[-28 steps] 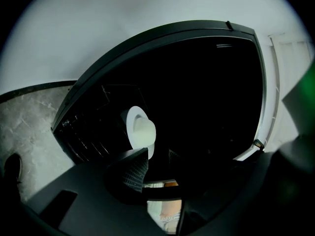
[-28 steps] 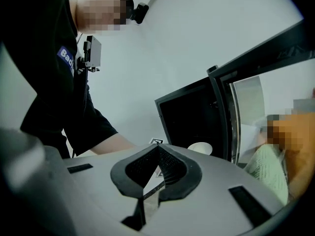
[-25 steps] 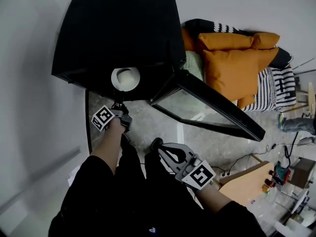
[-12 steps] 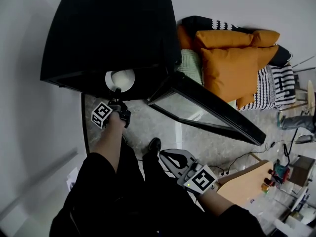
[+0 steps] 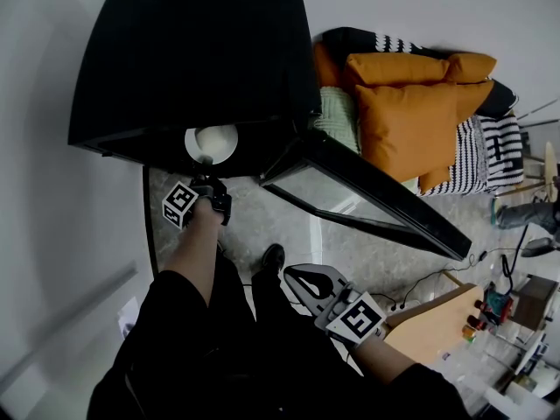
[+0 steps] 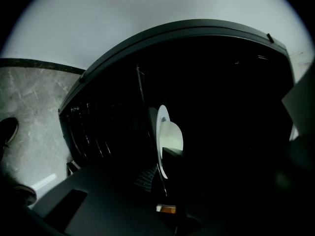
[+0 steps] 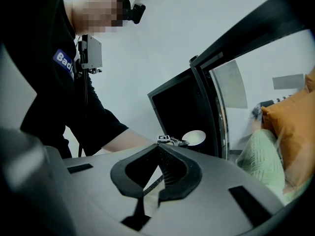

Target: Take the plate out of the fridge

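Note:
A white plate lies inside the black fridge, just behind its open front. My left gripper reaches in to the plate's near rim. In the left gripper view the plate stands edge-on between the jaws of the left gripper, which are closing on the rim. My right gripper hangs low by the person's legs, away from the fridge, shut and empty. From the right gripper I see the plate in the distance, with the left gripper at it.
The fridge's glass door swings wide open to the right over the marble floor. Orange cushions and striped cloth lie beyond it. A wooden table stands at lower right, a white wall at left, and a black shoe on the floor.
My left gripper has moved forward to the plate's near rim. The right gripper has drifted slightly down and to the right.

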`<action>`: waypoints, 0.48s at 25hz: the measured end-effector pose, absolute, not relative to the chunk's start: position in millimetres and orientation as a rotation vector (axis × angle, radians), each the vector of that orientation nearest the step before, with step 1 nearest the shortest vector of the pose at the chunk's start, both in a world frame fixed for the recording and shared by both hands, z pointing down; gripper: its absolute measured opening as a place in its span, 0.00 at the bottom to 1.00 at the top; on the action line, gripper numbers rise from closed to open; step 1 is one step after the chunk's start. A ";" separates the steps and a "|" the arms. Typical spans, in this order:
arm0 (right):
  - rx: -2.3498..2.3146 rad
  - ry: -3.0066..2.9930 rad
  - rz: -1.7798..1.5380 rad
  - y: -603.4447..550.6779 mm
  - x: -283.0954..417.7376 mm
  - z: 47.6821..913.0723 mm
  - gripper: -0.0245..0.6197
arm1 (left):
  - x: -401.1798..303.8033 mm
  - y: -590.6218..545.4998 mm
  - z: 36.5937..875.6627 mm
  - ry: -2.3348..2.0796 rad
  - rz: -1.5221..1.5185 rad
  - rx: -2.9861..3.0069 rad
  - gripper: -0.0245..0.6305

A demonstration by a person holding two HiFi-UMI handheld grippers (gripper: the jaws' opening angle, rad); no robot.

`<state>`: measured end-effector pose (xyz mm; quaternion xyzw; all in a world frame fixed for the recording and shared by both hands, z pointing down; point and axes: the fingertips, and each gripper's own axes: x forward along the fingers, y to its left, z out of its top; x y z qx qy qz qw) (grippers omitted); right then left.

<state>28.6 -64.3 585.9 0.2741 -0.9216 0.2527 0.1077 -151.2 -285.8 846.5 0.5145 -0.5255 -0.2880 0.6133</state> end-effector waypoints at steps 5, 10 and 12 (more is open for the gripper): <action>0.795 -2.704 0.750 -62.2 25.3 586.5 0.05 | -152.5 -286.2 845.7 -1.190 -0.720 1.173 0.08; 0.804 -2.687 0.759 -62.4 26.1 589.5 0.05 | -153.9 -284.7 841.9 -1.175 -0.769 1.173 0.06; 0.803 -2.682 0.759 -61.6 25.8 590.3 0.05 | -155.5 -279.6 842.1 -1.174 -0.786 1.160 0.06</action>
